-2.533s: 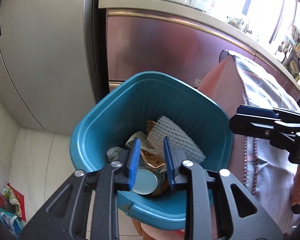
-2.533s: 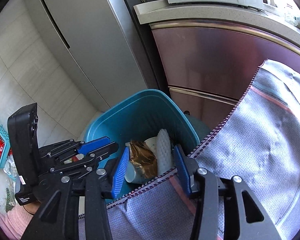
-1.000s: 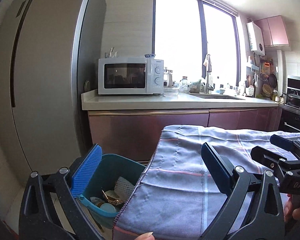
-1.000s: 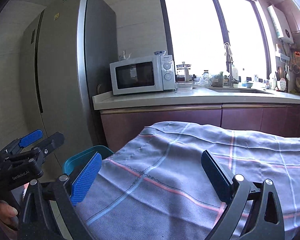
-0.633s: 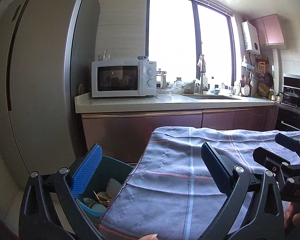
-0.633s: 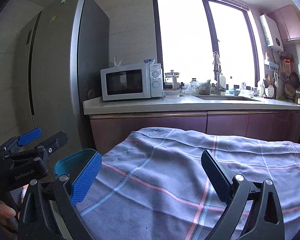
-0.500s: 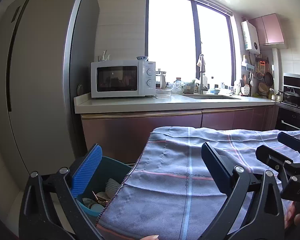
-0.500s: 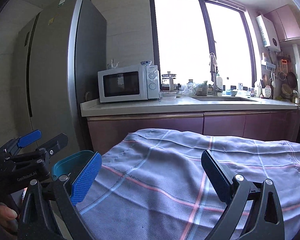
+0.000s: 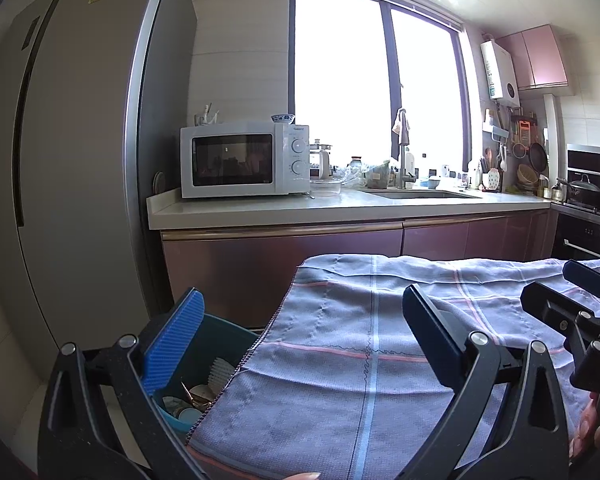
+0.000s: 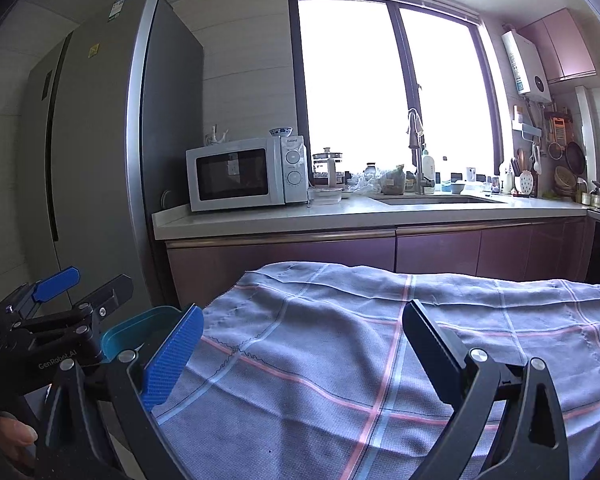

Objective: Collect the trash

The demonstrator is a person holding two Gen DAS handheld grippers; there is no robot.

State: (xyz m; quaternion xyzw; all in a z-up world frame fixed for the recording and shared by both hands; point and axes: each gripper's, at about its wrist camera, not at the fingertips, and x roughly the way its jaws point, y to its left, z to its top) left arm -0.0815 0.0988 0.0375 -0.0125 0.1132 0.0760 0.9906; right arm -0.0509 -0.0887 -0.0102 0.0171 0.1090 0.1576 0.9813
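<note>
Teal plastic trash bin [image 9: 220, 330], litter inside, near left beside grey checked tablecloth [image 9: 380, 360]. Left gripper [image 9: 300, 344] and right gripper [image 10: 300, 352]: both spread wide, empty.

Left black plastic two-finger gripper [image 9: 300, 336]: triangular cut-out arms, silver round screws at the pivots, blue ribbed finger pads [image 9: 172, 344]. Right black plastic two-finger gripper [image 10: 300, 344]: same build, same blue pads. White lettering "GenRobot.AI" on the left unit's body. Bare skin of the left hand [image 10: 14, 434] at frame edge.
</note>
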